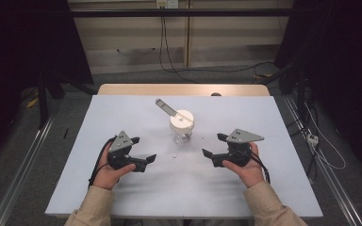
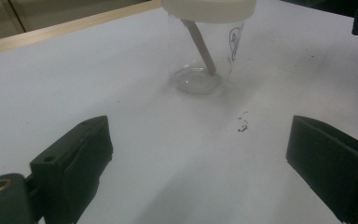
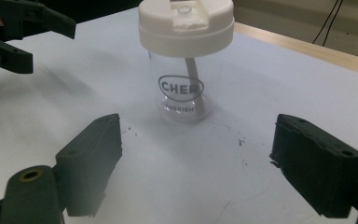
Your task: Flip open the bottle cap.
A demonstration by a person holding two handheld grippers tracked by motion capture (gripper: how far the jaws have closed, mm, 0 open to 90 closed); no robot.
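Note:
A clear plastic jar (image 1: 182, 129) with a white lid (image 1: 182, 119) stands upright mid-table; a grey spoon handle (image 1: 166, 108) sticks out through the lid toward the far left. In the right gripper view the jar (image 3: 182, 84) shows printed lettering and the spoon's stem inside. The jar (image 2: 204, 51) also stands ahead in the left gripper view. My left gripper (image 1: 143, 151) rests open on the table left of the jar, nothing between its jaws. My right gripper (image 1: 215, 147) sits open on the jar's right, likewise holding nothing. Both point inward at the jar.
A white sheet (image 1: 122, 188) covers the wooden table (image 1: 132, 89). Small dark specks (image 2: 242, 125) lie on the sheet in front of the jar. Cables (image 1: 202, 69) run across the floor beyond the far edge, and metal rails flank both sides.

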